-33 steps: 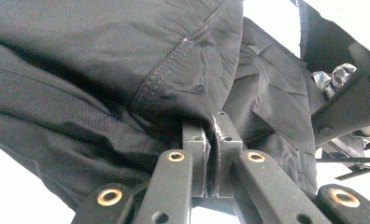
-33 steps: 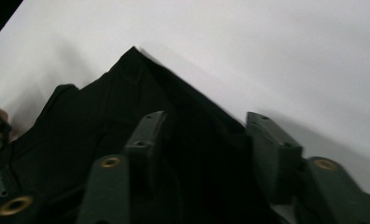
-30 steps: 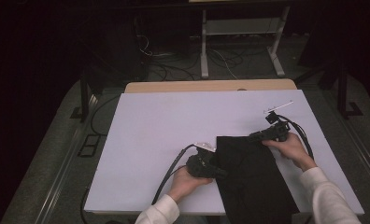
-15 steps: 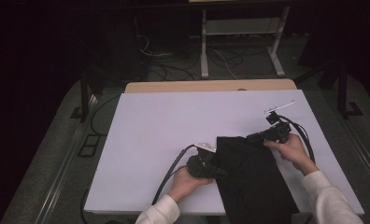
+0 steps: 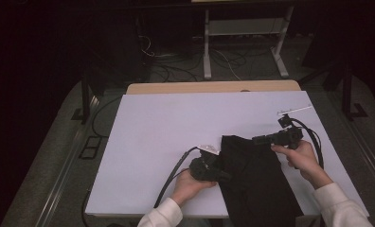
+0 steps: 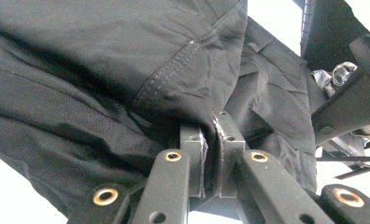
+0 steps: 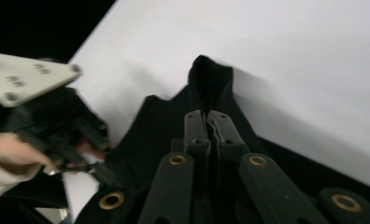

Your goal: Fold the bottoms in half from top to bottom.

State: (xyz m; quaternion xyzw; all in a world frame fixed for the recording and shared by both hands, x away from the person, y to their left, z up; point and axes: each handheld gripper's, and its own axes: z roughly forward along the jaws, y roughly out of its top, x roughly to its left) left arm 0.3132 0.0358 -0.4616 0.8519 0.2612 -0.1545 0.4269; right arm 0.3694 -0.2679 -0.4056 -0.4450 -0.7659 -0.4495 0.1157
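The white desk (image 5: 152, 142) is covered on its near right part by a black garment (image 5: 256, 184), which hangs over the near edge. The garment's left edge is clamped in the left tool (image 6: 213, 140), and its far corner is pinched in the right tool (image 7: 206, 123), whose jaws have just been closing on the cloth. Little fabric is held at that corner, so it could slip free if pulled hard. Weight hanging past the edge could drag the garment off the desk.

Plain black garment (image 5: 252, 175) with grey stitching on a white worktop (image 5: 176, 127); black hand-held grippers, brass-coloured rivets.
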